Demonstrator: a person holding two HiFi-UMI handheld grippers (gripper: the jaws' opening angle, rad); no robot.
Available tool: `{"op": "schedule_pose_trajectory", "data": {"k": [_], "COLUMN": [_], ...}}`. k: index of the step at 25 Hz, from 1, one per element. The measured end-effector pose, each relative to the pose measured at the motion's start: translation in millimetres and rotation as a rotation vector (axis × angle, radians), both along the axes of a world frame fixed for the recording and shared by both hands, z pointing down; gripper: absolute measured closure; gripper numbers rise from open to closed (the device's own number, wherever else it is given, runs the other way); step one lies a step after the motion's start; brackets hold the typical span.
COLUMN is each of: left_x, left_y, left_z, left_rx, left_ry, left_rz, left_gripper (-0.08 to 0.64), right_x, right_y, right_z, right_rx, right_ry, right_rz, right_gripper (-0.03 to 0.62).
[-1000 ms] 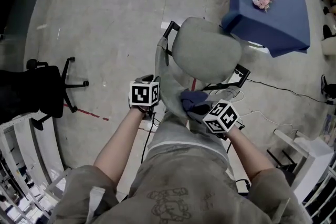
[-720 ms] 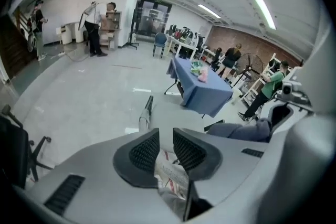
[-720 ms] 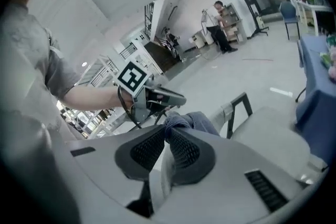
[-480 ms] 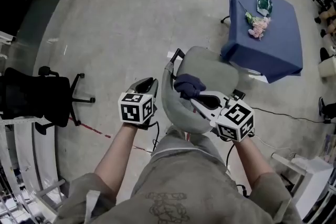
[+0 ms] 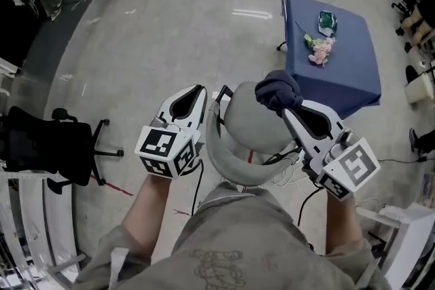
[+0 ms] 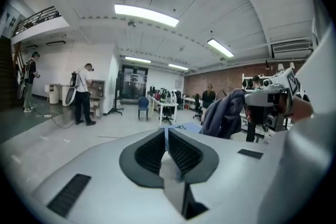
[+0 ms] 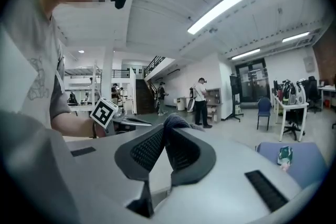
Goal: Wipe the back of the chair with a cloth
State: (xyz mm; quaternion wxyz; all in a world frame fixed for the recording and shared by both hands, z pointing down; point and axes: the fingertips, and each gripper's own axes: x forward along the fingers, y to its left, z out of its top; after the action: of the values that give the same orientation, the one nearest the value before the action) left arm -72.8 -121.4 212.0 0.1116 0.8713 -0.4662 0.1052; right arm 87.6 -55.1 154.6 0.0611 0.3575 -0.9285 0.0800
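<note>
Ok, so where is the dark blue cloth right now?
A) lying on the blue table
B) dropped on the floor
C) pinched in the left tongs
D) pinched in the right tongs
D: the dark cloth is bunched at the tip of the right tongs, held up by the grey chair, while the left tongs are shut on nothing.

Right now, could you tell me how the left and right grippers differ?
The left gripper has just closed on nothing; the right gripper is shut on the dark cloth. The left gripper shows left of the grey chair; the right gripper over it. Both point forward.
</note>
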Motion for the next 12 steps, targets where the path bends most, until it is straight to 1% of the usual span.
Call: {"op": "schedule_pose_trajectory", "data": {"k": [3,5,7,10,12], "left_x": [8.0,15.5,22.8,35.4,43.4], "left_y": [-2.3,-1.2,2.7,9.0,13.5], "left_z": [-44.8,-69.4,-88.2,-107.6,-114.8], "left_rx": [0.113,0.181,0.235,0.299,0.325], "left_ry": [0.033,0.033,0.023,0.002,-0.002], "left_rz": [0.007,0.032,0.052,0.087,0.116], "left_gripper": [0.525,0.526,0.526,0.526,0.526], "right_x": [16.8,25.1,35.0,57.1,65.5], "right_y": [5.0,10.1,15.6,25.8,33.6], "right_z": [-40.8,-68.1,-88.4,-101.2,-111.4], "right_rx": [0.084,0.136,0.178,0.248,0.286], "right_ry": [-0.062,-0.127,-0.163,-0.117,-0.11], "right_rz": [0.071,0.125,0.172,0.232,0.259], "right_gripper": [0.537,0.536,0.537,0.535,0.535]}}
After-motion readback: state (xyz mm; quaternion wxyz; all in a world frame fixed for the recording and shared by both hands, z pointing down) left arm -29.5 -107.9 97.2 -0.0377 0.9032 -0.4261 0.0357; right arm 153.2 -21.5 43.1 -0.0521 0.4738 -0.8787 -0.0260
